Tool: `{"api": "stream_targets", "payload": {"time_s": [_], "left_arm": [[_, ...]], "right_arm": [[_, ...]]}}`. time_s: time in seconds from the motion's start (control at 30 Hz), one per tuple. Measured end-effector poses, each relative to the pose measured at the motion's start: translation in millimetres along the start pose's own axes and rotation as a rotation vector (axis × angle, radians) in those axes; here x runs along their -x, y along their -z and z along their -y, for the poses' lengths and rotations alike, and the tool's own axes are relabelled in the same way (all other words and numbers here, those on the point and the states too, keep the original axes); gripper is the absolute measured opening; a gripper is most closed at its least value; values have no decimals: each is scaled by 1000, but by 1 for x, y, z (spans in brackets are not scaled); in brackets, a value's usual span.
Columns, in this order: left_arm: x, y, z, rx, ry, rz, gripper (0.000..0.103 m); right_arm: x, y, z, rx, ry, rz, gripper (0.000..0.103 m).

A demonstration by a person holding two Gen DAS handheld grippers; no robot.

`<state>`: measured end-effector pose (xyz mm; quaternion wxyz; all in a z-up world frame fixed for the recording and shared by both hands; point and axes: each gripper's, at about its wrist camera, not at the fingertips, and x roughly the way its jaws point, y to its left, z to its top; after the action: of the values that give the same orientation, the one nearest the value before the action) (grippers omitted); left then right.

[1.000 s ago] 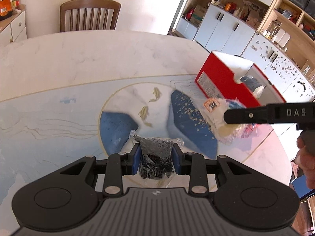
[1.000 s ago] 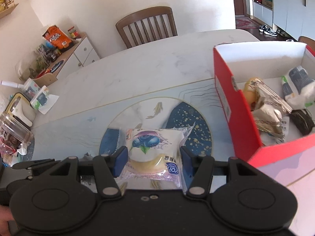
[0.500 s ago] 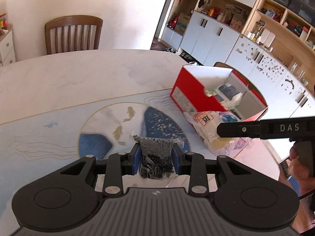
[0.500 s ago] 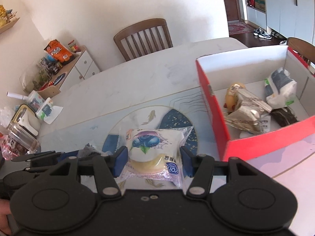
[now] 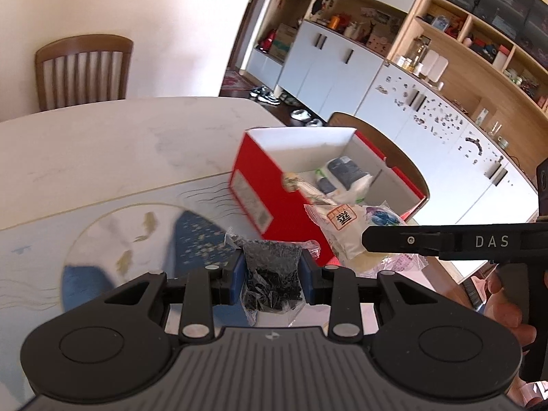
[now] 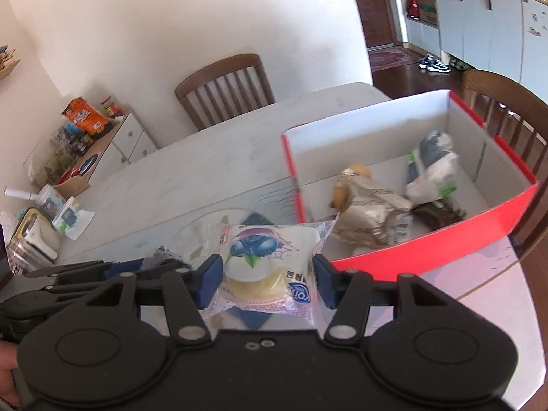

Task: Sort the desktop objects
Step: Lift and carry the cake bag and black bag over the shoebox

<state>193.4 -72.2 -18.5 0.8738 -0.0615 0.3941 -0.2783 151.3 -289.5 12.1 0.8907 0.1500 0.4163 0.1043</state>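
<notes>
The red box (image 6: 428, 243) is partly hidden by the blueberry packet (image 6: 263, 267); the shelf items (image 5: 479, 44) at upper right are too small to be told.

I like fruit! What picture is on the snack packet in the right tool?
Blue blueberries with a green leaf on the snack packet, clearest from the right wrist.

Two grippers are seen, the left gripper (image 5: 272, 275) and the right gripper (image 6: 267, 281), and one packet is clamped in each: a dark packet (image 5: 272, 270) and a blueberry cake packet (image 6: 263, 260). One red box (image 6: 428, 243) is counted, with three packets visible inside it. Two wooden chairs (image 6: 224, 87) are seen.
</notes>
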Motion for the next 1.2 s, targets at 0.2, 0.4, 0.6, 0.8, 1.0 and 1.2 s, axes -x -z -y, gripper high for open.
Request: {"api": "stream_targets", "payload": {"time_s": [0.2,0.4,0.6,0.8,1.0,1.2], "left_arm": [[-21,-15,28,-38,22,2,32],[-39,-32,52,-89,28,9,32],[-57,-52,61,-97,11,6,32],[-75,-72,68,-113,-3,0,32],[-98,-91,79,-153,-25,-3,32],[-126,-109,84,-184,-53,-16,32]], "right_arm": [[9,-8,33,-28,24,20,56],[15,-19,63,-33,55,42,56],[15,-33,88,-22,88,55,56],[11,-43,107,-7,101,46,56],[1,-48,116,22,102,23,56],[-9,-54,118,84,102,7,56]]}}
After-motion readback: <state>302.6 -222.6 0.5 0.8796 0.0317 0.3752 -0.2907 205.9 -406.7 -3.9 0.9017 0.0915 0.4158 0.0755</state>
